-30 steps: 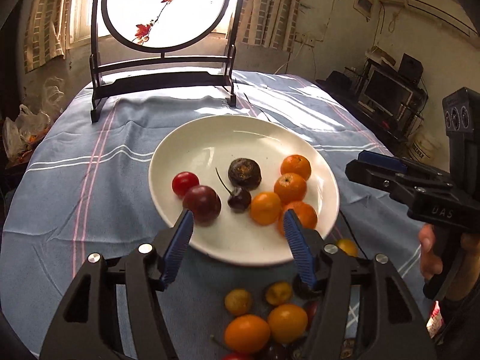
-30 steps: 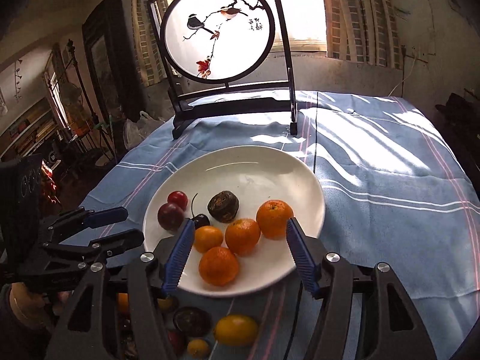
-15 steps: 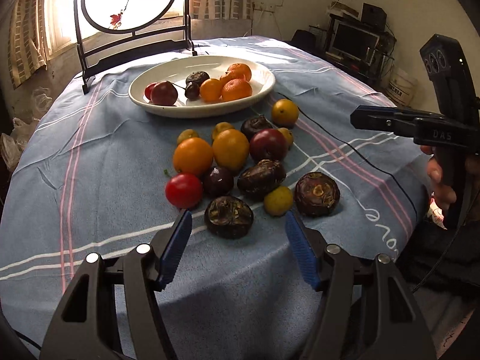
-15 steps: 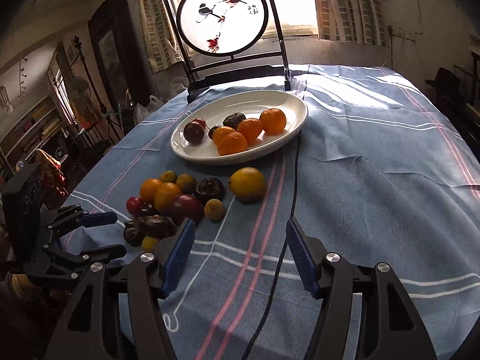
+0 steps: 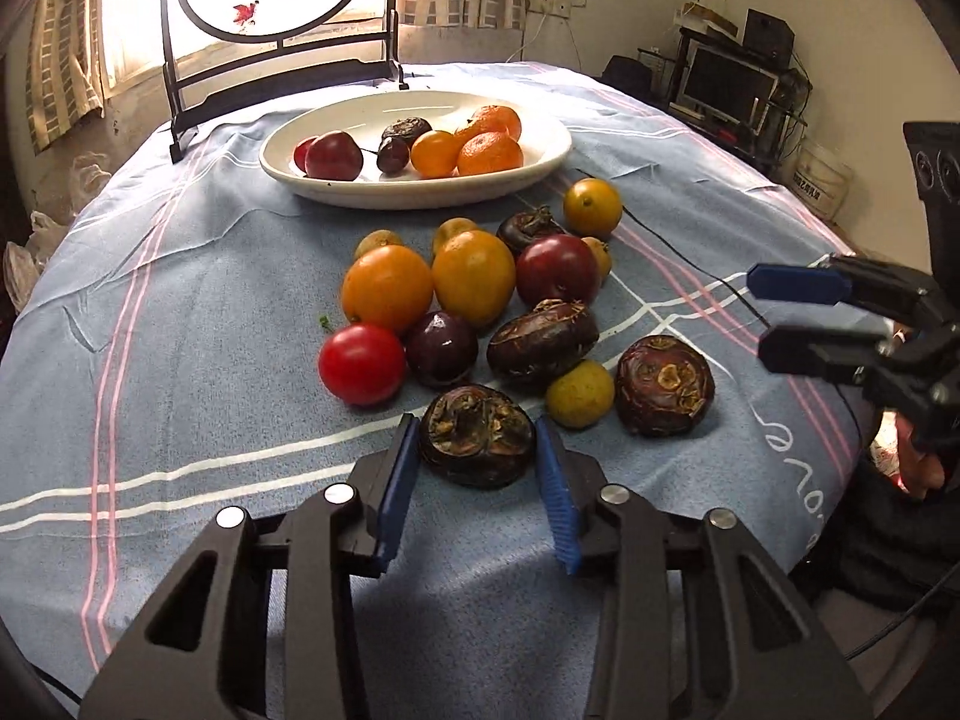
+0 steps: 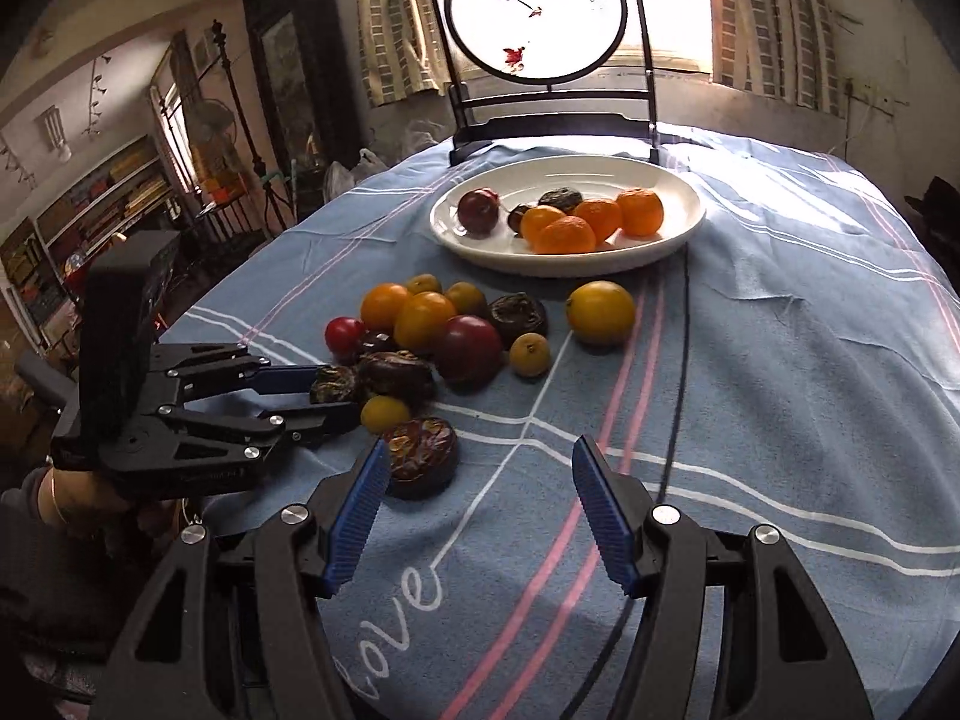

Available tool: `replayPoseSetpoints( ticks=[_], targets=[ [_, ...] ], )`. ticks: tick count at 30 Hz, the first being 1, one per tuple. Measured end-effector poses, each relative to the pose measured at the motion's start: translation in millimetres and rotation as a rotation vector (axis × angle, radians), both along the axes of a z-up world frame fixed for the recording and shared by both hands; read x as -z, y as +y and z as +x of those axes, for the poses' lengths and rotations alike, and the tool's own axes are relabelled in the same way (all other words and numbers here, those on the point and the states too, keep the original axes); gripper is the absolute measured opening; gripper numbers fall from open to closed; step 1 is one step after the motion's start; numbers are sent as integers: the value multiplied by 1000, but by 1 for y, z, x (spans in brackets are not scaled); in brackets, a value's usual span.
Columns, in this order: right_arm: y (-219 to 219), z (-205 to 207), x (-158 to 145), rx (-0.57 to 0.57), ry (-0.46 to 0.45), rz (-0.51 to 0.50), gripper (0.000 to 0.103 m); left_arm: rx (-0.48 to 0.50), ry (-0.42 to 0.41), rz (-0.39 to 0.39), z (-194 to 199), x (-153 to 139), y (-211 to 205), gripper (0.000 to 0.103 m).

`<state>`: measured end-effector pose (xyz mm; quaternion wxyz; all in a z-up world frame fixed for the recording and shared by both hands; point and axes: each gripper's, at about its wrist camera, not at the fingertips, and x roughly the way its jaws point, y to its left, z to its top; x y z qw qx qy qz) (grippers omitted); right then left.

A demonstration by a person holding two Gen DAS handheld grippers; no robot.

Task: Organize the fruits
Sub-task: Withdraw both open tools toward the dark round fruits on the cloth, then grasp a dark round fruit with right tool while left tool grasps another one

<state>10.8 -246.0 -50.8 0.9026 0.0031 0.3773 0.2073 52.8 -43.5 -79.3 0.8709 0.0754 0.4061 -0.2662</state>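
A white plate [image 5: 336, 180] at the back holds several oranges, plums and dark fruits. In front of it, a heap of loose fruit lies on the blue cloth: oranges, a red tomato [image 5: 362, 363], plums and wrinkled dark brown fruits. My left gripper [image 5: 477, 438] is closing on the nearest dark brown fruit [image 5: 474, 420], and its blue pads touch the fruit's two sides. The right wrist view shows the same grip [image 6: 336, 396] from the side. My right gripper [image 6: 474, 510] is open over bare cloth, with another dark brown fruit [image 6: 420, 456] just beside its left pad.
A black-framed round screen [image 6: 540, 18] stands behind the plate [image 6: 660, 252]. A thin black cable [image 6: 678, 360] runs down the cloth on the right. Shelves and furniture crowd the room around the table. A hand [image 6: 66, 498] holds the left gripper.
Both grippers pulled back from over the plate to the loose fruit near the table's front. The left jaws narrowed onto the nearest dark brown fruit. The right jaws kept their width.
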Motion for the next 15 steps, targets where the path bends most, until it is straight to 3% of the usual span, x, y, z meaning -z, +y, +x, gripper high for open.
replayPoseSetpoints(
  ticks=[5, 10, 15],
  targets=[
    [26, 2, 8, -81, -1, -46, 64, -21, -11, -35, -7, -10, 10, 38],
    [42, 10, 17, -69, 10, -128, 62, -18, -27, -43, -11, -15, 12, 38],
    [50, 12, 23, -87, 24, -159, 41, -20, -22, -45, -11, -13, 13, 38]
  ],
)
